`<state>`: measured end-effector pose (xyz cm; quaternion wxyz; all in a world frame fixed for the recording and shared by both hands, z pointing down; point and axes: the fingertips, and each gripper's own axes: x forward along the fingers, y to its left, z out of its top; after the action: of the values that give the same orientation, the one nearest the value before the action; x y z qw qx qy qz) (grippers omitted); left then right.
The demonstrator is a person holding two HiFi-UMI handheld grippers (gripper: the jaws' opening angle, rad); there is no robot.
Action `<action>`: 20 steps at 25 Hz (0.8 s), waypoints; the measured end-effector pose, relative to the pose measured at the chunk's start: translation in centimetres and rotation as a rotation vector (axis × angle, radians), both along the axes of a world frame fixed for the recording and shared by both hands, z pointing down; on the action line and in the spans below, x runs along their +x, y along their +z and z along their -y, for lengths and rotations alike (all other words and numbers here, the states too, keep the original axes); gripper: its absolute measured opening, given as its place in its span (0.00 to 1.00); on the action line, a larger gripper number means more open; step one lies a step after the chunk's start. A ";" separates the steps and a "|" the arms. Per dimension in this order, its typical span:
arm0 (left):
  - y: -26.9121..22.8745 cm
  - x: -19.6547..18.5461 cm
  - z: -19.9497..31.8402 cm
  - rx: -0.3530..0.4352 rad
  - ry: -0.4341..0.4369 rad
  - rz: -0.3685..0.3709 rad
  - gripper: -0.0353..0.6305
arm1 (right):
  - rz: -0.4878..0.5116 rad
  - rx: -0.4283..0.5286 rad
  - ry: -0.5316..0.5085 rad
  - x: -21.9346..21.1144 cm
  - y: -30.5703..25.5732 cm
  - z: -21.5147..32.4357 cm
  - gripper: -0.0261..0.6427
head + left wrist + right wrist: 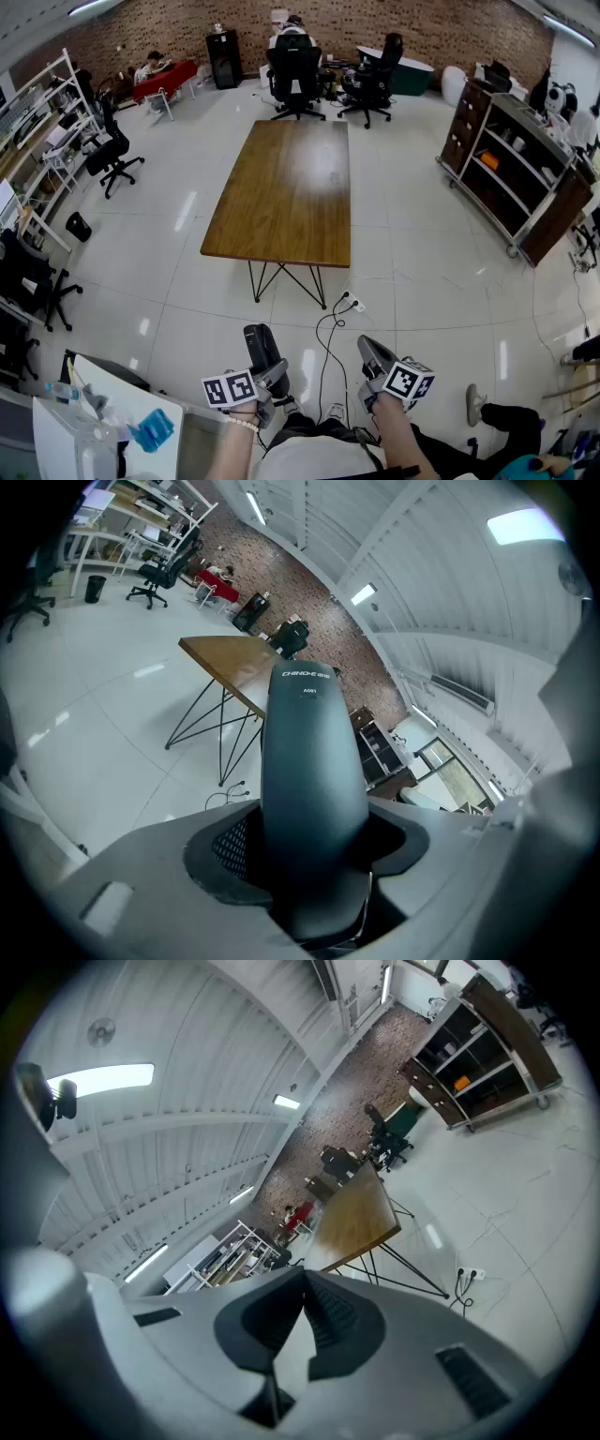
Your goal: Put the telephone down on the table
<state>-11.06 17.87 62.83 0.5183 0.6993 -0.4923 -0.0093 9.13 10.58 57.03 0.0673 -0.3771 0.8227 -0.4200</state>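
The left claw [266,373] pinches the lower end of a dark grey, smooth plastic telephone handset [312,789]. The handset points toward the long brown wooden tabletop [286,192] but is well short of it, above the glossy white floor [187,272]. The right claw [302,1283], also short of the tabletop, is pressed together and empty.

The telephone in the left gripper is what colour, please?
The telephone is matte black, clearest in the left gripper view.
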 end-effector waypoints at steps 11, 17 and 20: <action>-2.4 2.6 1.3 0.053 -0.004 0.022 0.47 | 0.035 0.056 -0.018 2.3 -2.5 1.3 0.04; -2.1 3.7 0.9 0.062 -0.034 0.018 0.47 | 0.039 0.054 -0.063 2.8 -2.0 1.3 0.04; -1.8 3.7 0.9 0.057 -0.051 0.019 0.47 | 0.041 0.054 -0.081 2.5 -1.8 1.8 0.04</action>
<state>-7.34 16.97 60.99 0.4931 0.7011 -0.5143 -0.0299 11.62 8.79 55.25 0.0772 -0.3331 0.8467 -0.4076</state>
